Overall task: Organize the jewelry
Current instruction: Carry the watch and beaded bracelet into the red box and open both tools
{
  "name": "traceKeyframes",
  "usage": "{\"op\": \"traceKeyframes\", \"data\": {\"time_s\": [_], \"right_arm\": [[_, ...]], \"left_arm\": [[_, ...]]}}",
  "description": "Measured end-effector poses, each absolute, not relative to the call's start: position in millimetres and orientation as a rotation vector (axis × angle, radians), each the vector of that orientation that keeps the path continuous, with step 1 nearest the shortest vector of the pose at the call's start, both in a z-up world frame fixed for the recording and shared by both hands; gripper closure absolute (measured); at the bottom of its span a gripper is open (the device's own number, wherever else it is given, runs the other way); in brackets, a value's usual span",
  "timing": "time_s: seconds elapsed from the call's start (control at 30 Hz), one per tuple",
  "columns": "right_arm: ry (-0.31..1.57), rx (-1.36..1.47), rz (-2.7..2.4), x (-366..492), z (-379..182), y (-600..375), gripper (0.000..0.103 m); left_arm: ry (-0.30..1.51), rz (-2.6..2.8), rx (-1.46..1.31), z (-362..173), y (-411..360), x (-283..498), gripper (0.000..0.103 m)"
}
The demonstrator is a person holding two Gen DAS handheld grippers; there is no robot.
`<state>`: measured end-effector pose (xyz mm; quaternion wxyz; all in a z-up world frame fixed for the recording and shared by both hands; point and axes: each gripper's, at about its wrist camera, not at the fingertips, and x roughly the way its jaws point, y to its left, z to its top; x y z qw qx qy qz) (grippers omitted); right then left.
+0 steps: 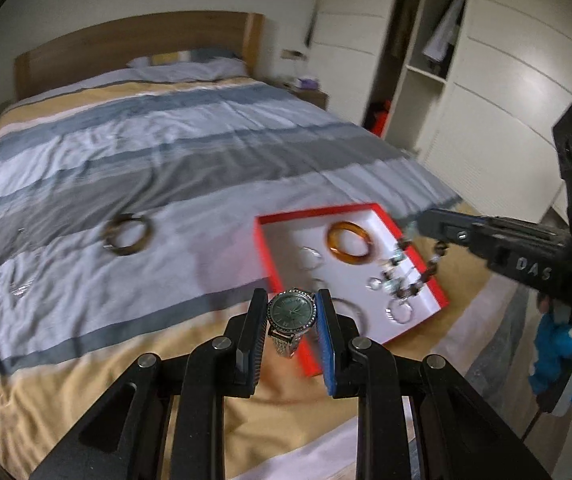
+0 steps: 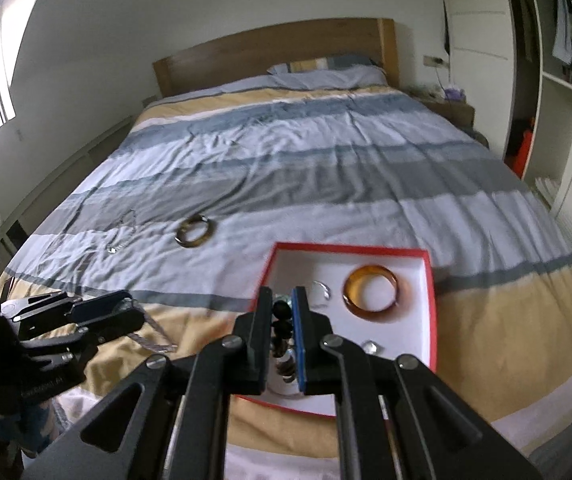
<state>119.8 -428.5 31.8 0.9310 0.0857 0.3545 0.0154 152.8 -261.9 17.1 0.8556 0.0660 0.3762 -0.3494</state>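
My left gripper is shut on a silver watch with a green face, held just before the near corner of a red box with a white floor. The box lies on the striped bed and holds an orange bangle and some clear rings. My right gripper comes in from the right, shut on a beaded bracelet that dangles over the box. In the right wrist view the bracelet sits between the shut fingers of the right gripper, above the box and the bangle. The left gripper is at the left.
A dark bangle and a thin chain lie on the bedcover left of the box. A white wardrobe stands to the right of the bed. A nightstand is beside the headboard. A blue and white sleeve shows at the right.
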Motion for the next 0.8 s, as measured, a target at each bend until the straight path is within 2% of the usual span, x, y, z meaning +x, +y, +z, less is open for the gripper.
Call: {"op": "traceKeyframes", "data": {"time_s": [0.3, 0.8], "right_arm": [[0.8, 0.252, 0.022, 127.6, -23.0, -468.3, 0.094], [0.879, 0.333, 0.044, 135.5, -79.3, -487.5, 0.094]], "left_arm": [[0.874, -0.781, 0.221, -30.2, -330.7, 159.6, 0.079], [0.984, -0.761, 0.281, -89.6, -357.6, 175.6, 0.079]]}}
